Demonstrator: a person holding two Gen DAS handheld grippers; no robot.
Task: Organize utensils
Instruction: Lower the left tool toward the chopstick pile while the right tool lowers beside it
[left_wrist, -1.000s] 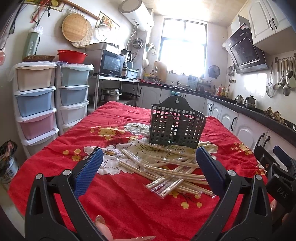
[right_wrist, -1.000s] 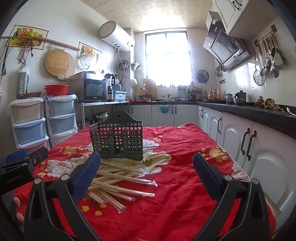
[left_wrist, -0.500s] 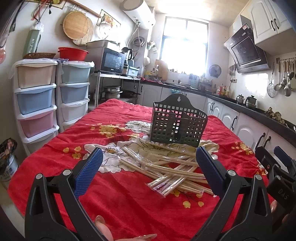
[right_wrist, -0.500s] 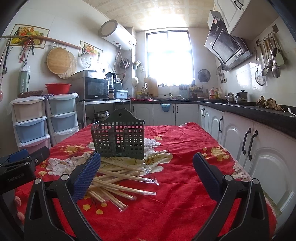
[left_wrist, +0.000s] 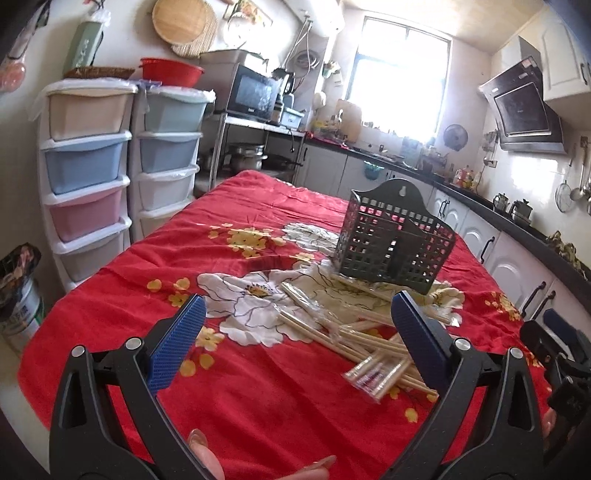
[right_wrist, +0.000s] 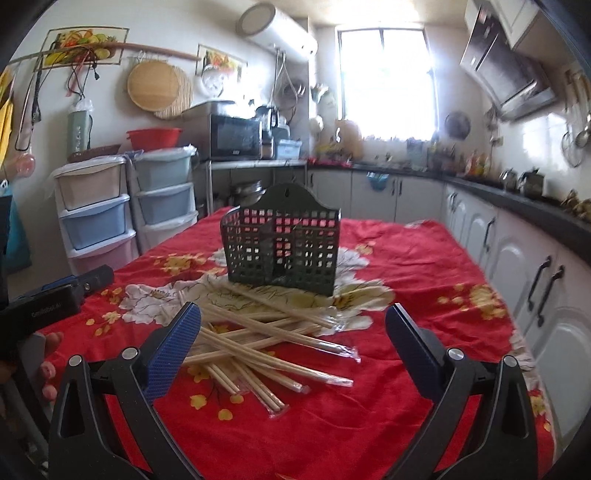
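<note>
Wrapped chopsticks (right_wrist: 266, 339) heaped crisscross before upright dark mesh holder (right_wrist: 282, 243), empty.

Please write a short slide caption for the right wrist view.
Open right gripper above wrapped chopsticks piled before an empty green basket.

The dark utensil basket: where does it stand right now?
In both wrist views the utensil basket stands upright mid-table on the red cloth, just behind the chopstick pile.

On the table with the red flowered cloth (right_wrist: 424, 280), the dark green plastic grid basket (right_wrist: 282, 247) stands upright behind the heap of wrapped wooden chopsticks (right_wrist: 266, 343), and the 2 stacks of plastic drawers (right_wrist: 122, 206) stand left of the table.
</note>
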